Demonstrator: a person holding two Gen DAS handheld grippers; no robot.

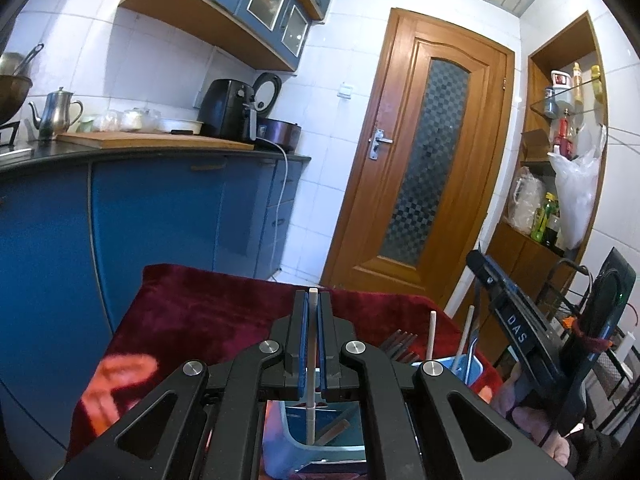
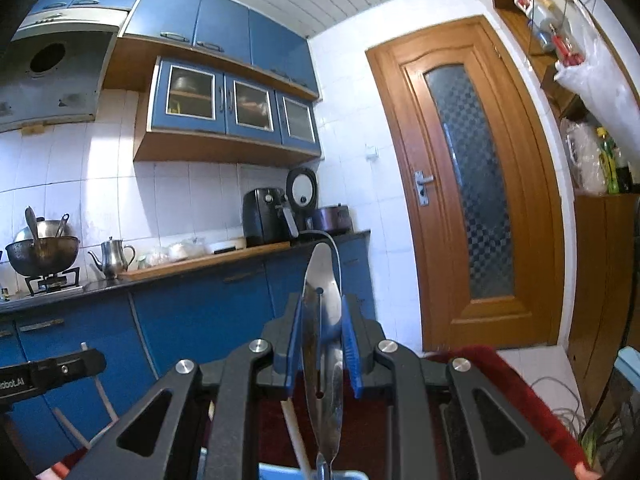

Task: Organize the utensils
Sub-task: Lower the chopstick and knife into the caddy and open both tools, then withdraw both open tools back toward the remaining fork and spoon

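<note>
Bright, bluish daylight on white tiles; strong fisheye bending with dark corners, blurred near foreground.

Brown wooden door point(image 1: 416, 156) with frosted glass; black air fryer point(image 1: 228, 110) and steel teapot point(image 1: 56, 114) on dark worktop point(image 1: 120, 152).

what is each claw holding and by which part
The left claw is shut on a white chopstick near its upper end. The right claw is shut on a metal spoon across its bowl, handle pointing down.
</note>
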